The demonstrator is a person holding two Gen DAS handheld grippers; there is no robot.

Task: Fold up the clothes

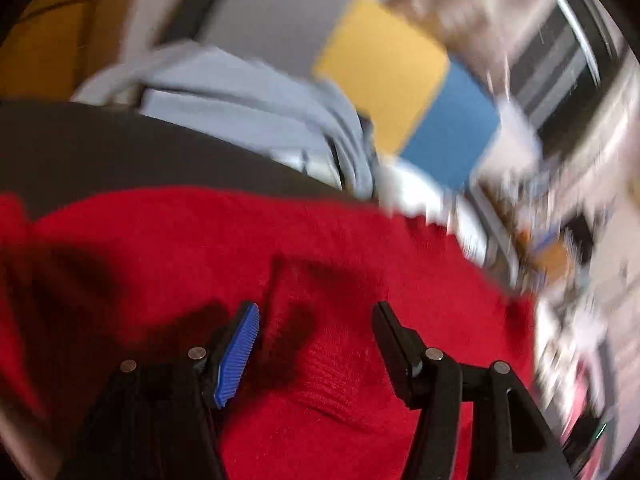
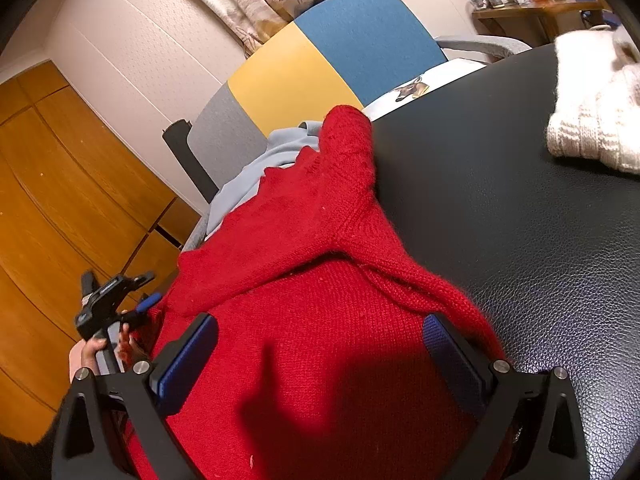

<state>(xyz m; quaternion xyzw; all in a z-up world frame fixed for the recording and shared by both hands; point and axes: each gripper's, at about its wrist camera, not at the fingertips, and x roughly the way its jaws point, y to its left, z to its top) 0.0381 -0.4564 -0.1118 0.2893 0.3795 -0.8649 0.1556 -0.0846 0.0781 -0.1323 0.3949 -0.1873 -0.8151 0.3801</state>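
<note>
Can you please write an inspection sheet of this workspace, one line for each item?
Surface: black leather-like table top, partly bare.
Job's things: red knitted sweater lying on it, partly folded over; one end reaches the far edge.
Clutter: white knitted garment at the far right; light blue garment on the chair.
Grippers: left gripper open above the sweater, holding nothing; right gripper open over the sweater, holding nothing.
Cables: nothing seen.
Surroundings: grey, yellow and blue chair, wooden doors, side table with small items. Left view is motion-blurred.
</note>
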